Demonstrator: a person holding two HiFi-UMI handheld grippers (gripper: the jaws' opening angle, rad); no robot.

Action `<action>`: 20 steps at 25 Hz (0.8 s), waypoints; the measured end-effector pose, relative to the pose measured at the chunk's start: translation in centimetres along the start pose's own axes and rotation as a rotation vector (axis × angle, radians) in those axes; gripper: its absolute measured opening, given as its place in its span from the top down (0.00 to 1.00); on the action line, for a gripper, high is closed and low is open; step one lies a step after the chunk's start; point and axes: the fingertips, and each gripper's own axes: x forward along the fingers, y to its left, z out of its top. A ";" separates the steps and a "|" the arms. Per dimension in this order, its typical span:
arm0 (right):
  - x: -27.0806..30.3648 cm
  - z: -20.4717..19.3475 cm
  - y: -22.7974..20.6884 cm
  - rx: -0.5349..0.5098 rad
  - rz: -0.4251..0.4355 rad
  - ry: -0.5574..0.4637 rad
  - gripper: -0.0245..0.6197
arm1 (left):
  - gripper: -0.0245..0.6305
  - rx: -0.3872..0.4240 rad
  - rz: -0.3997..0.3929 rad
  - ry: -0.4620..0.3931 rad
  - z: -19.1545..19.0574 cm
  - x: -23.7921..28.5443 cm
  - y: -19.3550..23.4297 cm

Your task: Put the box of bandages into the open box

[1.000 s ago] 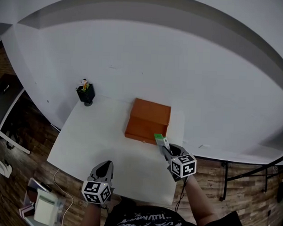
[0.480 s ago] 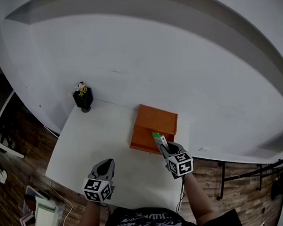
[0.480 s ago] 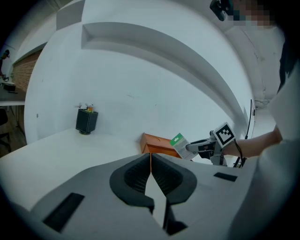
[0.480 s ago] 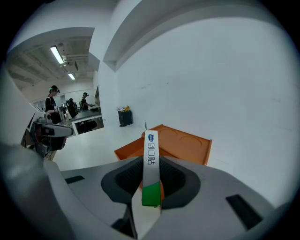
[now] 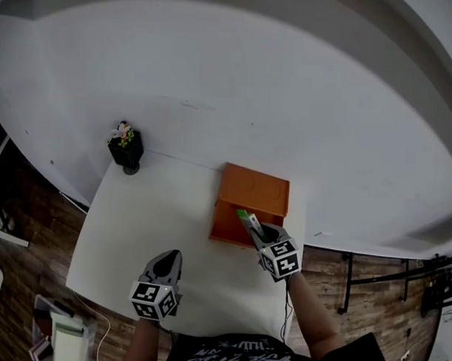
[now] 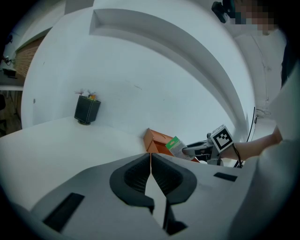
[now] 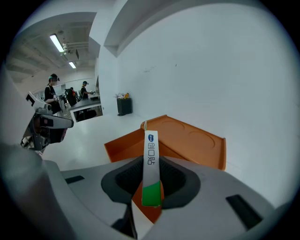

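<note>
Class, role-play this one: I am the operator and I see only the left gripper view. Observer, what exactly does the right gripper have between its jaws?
Observer: The right gripper is shut on the box of bandages, a thin white carton with a green end, held edge-up.
Operator: Is the orange box really open?
Observer: Yes. The head view shows the orange box with its lid tipped back toward the wall, and the carton's tip overlaps its near right corner.
Operator: Where is my gripper on the table?
Observer: From above, the left gripper is over the near part of the white table, left of the orange box and apart from it.
</note>
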 end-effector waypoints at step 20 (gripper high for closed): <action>1.8 -0.9 0.0 -0.033 -0.036 0.058 0.78 | 0.93 0.016 -0.017 0.015 -0.3 0.5 -0.2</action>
